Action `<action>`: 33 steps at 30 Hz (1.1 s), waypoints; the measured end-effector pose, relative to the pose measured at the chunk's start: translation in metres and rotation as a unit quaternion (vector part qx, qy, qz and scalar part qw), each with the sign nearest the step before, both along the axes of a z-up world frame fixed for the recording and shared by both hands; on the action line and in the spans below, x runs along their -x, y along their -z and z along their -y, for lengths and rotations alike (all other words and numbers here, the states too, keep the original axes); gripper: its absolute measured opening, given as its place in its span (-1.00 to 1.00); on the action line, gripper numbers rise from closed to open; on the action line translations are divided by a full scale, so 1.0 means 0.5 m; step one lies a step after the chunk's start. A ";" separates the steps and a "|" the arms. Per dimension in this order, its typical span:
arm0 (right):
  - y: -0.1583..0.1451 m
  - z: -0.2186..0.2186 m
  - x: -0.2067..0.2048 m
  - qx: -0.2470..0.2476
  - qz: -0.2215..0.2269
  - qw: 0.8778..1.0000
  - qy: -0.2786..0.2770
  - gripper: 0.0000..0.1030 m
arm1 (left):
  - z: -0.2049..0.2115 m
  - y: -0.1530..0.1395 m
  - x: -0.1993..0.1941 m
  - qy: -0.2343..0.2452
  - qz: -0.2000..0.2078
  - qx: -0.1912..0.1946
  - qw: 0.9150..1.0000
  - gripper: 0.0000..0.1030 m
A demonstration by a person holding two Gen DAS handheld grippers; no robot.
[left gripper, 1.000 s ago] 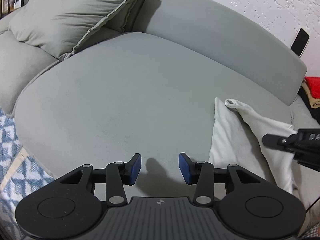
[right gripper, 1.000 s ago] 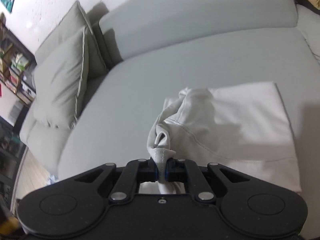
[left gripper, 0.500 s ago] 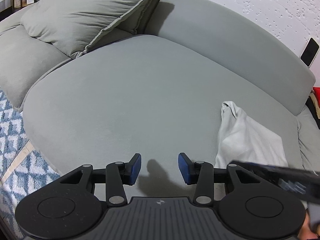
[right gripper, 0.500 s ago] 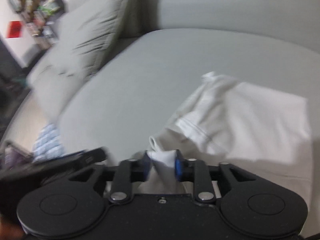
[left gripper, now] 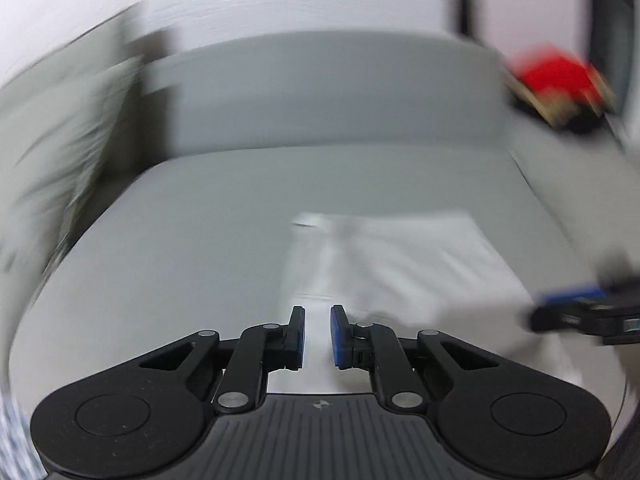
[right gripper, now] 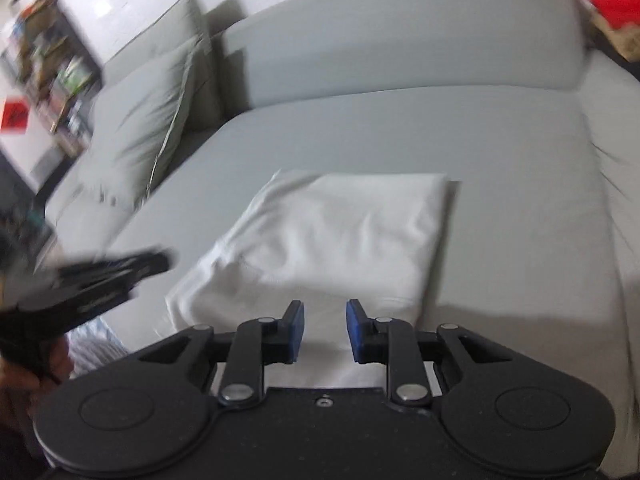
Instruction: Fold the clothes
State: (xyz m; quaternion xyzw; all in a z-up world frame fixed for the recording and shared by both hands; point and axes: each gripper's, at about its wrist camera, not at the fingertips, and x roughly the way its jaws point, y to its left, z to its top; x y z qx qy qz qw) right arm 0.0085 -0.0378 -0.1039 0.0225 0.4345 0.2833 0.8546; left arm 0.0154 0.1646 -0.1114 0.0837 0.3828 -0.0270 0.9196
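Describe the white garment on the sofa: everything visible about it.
The white cotton-looking garment lies folded into a rough rectangle on the grey fabric sofa seat. Its far edge is straight; the left side is rumpled, with soft creases across the top layer. A stitched hem shows at the near edge. The right gripper has its jaws apart at that near edge; the left gripper has narrowly parted jaws at the garment's left side. Neither visibly pinches it.

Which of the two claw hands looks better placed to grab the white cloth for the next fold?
Probably the right gripper: its jaws, just closing, stand apart over the near edge of the white garment, which lies square ahead. The left gripper, jaws also just closing, sits at the garment's left corner, in a blurred view.
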 end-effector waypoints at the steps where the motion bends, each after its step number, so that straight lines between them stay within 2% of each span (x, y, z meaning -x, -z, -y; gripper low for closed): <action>1: 0.011 -0.006 0.011 0.024 0.005 1.000 -0.014 -0.53 | 0.020 0.020 -0.004 0.016 -0.028 -0.023 0.999 -0.70; 4: 0.030 0.008 0.068 0.090 -0.002 0.995 -0.050 -0.53 | 0.060 0.055 0.021 0.043 -0.086 -0.099 0.990 -0.71; 5: 0.023 0.025 0.090 0.096 -0.004 0.994 -0.058 -0.52 | 0.058 0.048 0.038 0.042 -0.096 -0.108 0.989 -0.70; 7: 0.010 0.067 0.121 0.096 -0.034 0.993 -0.065 -0.48 | 0.031 0.033 0.068 0.024 -0.107 -0.083 0.990 -0.68; 9: 0.007 0.123 0.133 0.050 -0.088 0.993 -0.056 -0.47 | -0.001 0.016 0.097 0.004 -0.108 -0.041 0.993 -0.67; 11: 0.003 0.169 0.129 -0.005 -0.098 0.995 -0.024 -0.30 | -0.012 -0.005 0.119 -0.004 -0.078 0.012 0.997 -0.67; 12: 0.003 0.186 0.118 -0.030 -0.101 0.994 -0.004 -0.27 | -0.004 -0.015 0.125 0.003 -0.061 0.030 0.998 -0.67; 13: 0.004 0.201 0.102 -0.055 -0.103 0.993 0.020 -0.25 | 0.013 -0.024 0.129 0.019 -0.046 0.043 0.998 -0.58; 14: 0.007 0.214 0.083 -0.082 -0.111 0.989 0.044 -0.24 | 0.038 -0.030 0.131 0.043 -0.035 0.049 0.997 -0.53; 16: 0.029 0.231 0.040 -0.130 -0.151 0.976 0.087 -0.24 | 0.100 -0.036 0.130 0.098 -0.022 0.043 0.994 -0.26; 18: 0.048 0.236 0.016 -0.154 -0.187 0.964 0.108 -0.26 | 0.159 -0.030 0.131 0.141 -0.016 0.015 0.990 -0.17; 19: 0.051 0.236 0.016 -0.162 -0.193 0.962 0.106 -0.32 | 0.175 -0.026 0.135 0.148 -0.016 0.004 0.989 -0.18; 21: 0.037 0.222 0.045 -0.151 -0.158 0.974 0.061 -0.34 | 0.188 -0.019 0.145 0.148 -0.019 0.003 0.989 -0.17; 23: 0.022 0.199 0.082 -0.116 -0.100 0.988 0.004 -0.33 | 0.153 -0.015 0.141 0.120 -0.034 0.045 0.991 -0.18; 25: 0.013 0.168 0.114 -0.062 -0.037 0.996 -0.044 -0.32 | 0.115 -0.016 0.139 0.084 -0.046 0.085 0.992 -0.19; 27: 0.009 0.135 0.141 -0.005 0.022 0.996 -0.083 -0.32 | 0.082 -0.021 0.141 0.039 -0.047 0.103 0.993 -0.20; 29: 0.013 0.103 0.157 0.040 0.067 0.991 -0.112 -0.32 | 0.056 -0.028 0.149 0.009 -0.042 0.108 0.993 -0.20; 31: 0.022 0.082 0.162 0.074 0.095 0.984 -0.133 -0.34 | 0.039 -0.038 0.157 -0.010 -0.036 0.114 0.993 -0.19; 33: 0.026 0.071 0.168 0.095 0.120 0.978 -0.139 -0.62 | 0.030 -0.047 0.170 -0.022 -0.033 0.118 0.992 -0.19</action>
